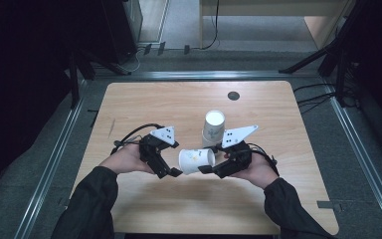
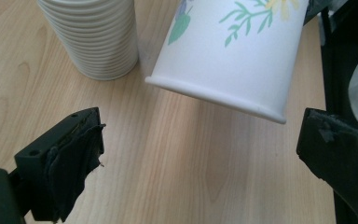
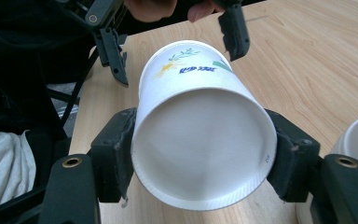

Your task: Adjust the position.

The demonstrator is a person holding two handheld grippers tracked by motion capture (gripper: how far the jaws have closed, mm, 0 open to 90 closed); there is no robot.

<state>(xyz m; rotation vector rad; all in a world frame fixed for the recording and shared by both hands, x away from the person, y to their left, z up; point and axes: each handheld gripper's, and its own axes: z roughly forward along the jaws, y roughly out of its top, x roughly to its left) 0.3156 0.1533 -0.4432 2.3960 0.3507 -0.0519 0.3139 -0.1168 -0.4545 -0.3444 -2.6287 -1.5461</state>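
Lying level above the pale wooden desk (image 1: 144, 104), a white paper cup printed with green sprigs and a yellow flower (image 1: 196, 161) is clamped near its base by the right gripper (image 1: 214, 167), mouth toward the left gripper (image 1: 171, 169), whose fingers (image 2: 63, 163) stand wide and empty. Blue lettering on it is unreadable. A stack of white paper cups (image 1: 213, 128) stands just behind.

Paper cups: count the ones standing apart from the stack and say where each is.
1. The single paper cup lies sideways between the right gripper's pads, near the left gripper. The stack stands behind it; its nested cups cannot be counted exactly.
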